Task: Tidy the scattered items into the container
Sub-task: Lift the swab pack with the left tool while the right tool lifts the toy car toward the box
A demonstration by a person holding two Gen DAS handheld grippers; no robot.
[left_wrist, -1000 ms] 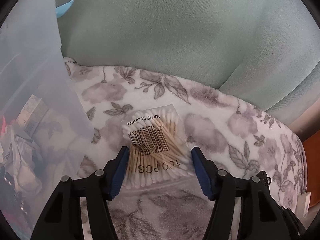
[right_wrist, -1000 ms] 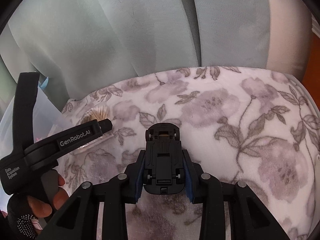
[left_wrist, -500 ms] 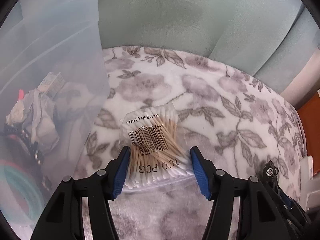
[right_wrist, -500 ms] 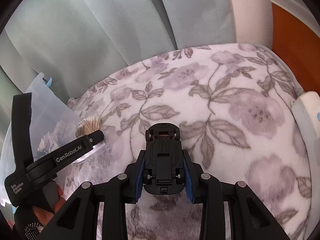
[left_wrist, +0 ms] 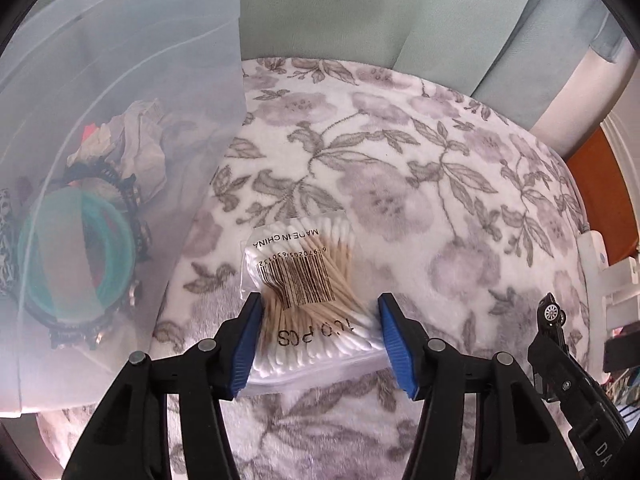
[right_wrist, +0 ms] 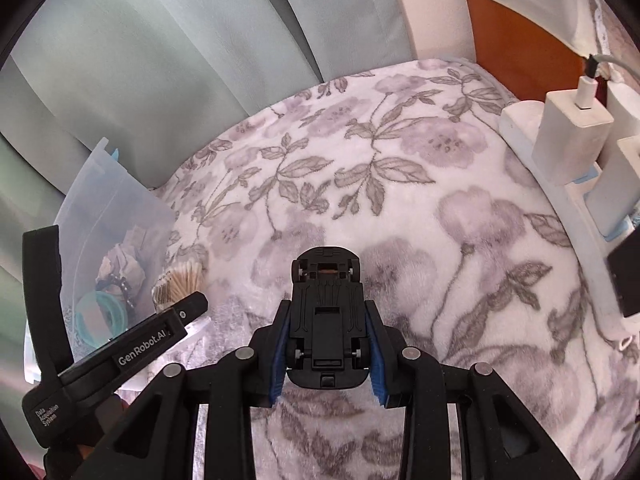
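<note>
The left gripper (left_wrist: 320, 336) clamps a flat clear plastic packet of wooden-stemmed cotton swabs (left_wrist: 304, 280) by its near end, blue pads pressed into both sides; its jaws have just been closing a little on the packet. The packet hangs above the blanket, just beside the translucent plastic storage container (left_wrist: 120, 120), not yet over its rim. The right gripper (right_wrist: 326, 344) is narrowed on a small black toy car (right_wrist: 326, 312), held belly-up with the pads on its flanks, over the middle of the blanket and well apart from the container.

The likeliest trouble is the packet. It is slippery film over loose swabs and held only at one end — it could slide out, or sag and catch on the container's near wall on the way in. The two grippers are also near each other, so both heading for the container at once could knock them together, and a bump could twist the car loose.

The container already holds a teal ring (left_wrist: 76, 256), a black studded band and some crumpled wrappers. The surface is a plush white blanket with grey-lilac flowers (right_wrist: 400, 160), soft and uneven. Pale green curtains (right_wrist: 160, 60) hang behind it. At the right edge sit white chargers on a power strip (right_wrist: 568, 136), against an orange panel.
</note>
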